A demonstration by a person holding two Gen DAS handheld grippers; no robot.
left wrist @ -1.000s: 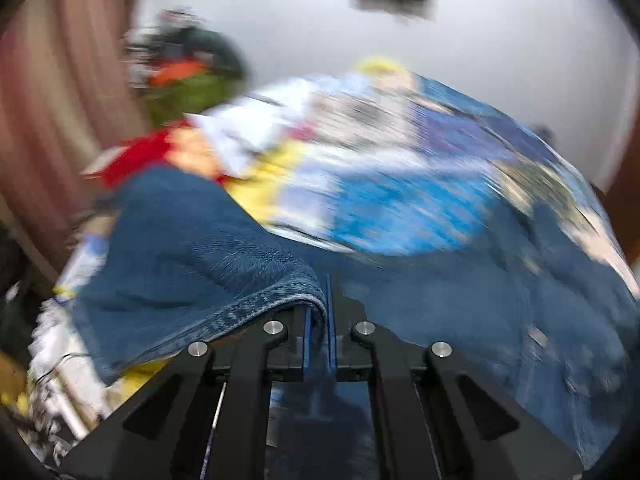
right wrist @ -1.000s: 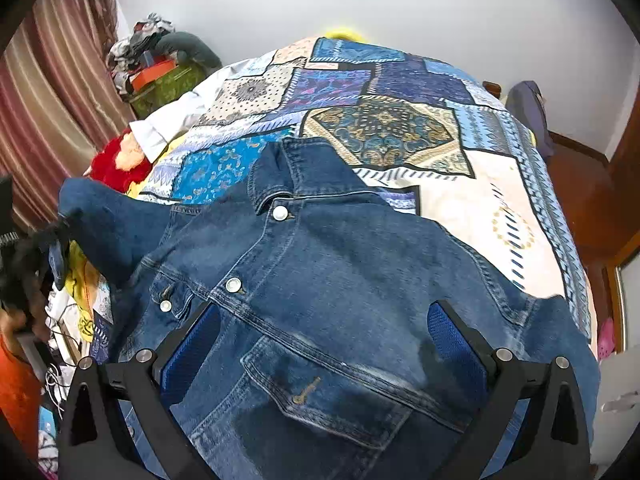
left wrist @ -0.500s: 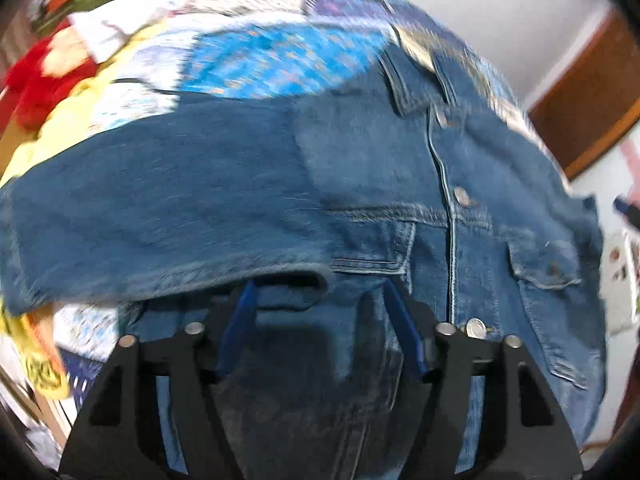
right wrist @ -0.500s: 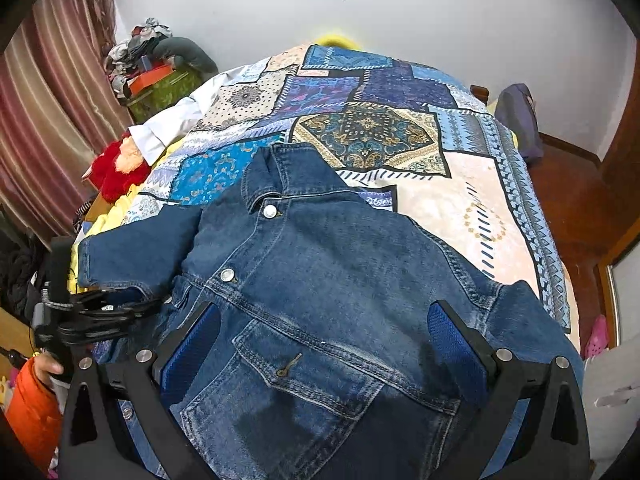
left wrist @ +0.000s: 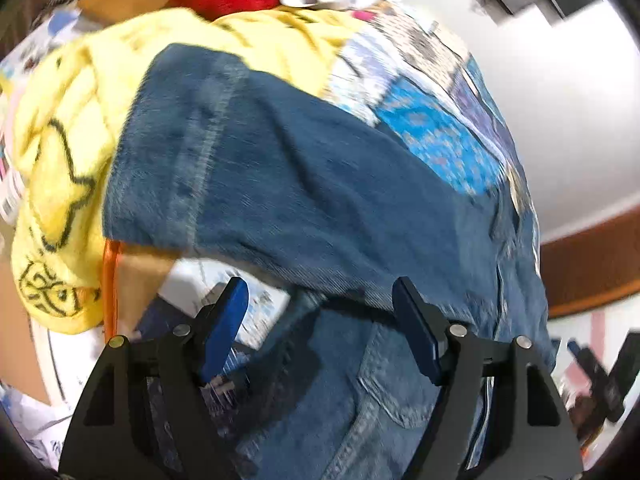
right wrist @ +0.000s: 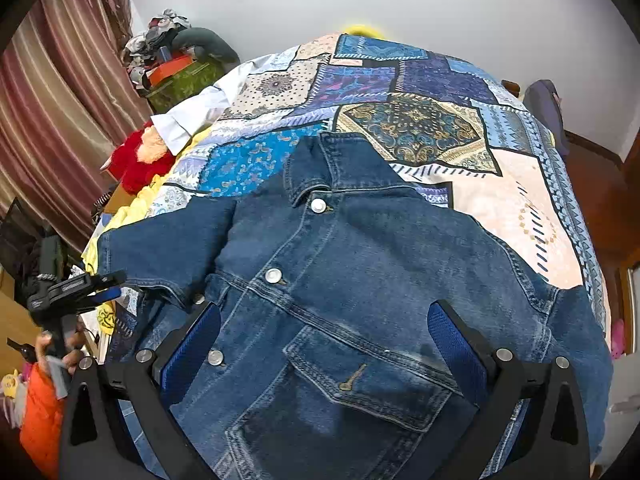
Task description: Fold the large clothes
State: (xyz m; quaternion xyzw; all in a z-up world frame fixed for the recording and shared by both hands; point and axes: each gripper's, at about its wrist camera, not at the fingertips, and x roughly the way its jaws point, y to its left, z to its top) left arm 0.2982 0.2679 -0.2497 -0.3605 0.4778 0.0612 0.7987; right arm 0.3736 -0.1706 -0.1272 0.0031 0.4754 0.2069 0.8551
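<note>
Two grippers hover over a denim jacket [right wrist: 360, 280] spread on a patchwork bed [right wrist: 500, 200]. Left gripper [left wrist: 320, 312] jaws are opening above the sleeve, gripping nothing. Right gripper [right wrist: 324, 344] jaws stand wide, empty.

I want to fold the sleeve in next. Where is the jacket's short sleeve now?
In the right wrist view, the sleeve lies spread flat at the jacket's left, over the quilt's edge.

I see the bed's patchwork quilt [right wrist: 420, 80] carrying the denim jacket [right wrist: 360, 280], spread front-up, with a white shirt [right wrist: 188, 116] lying at its left edge.
</note>
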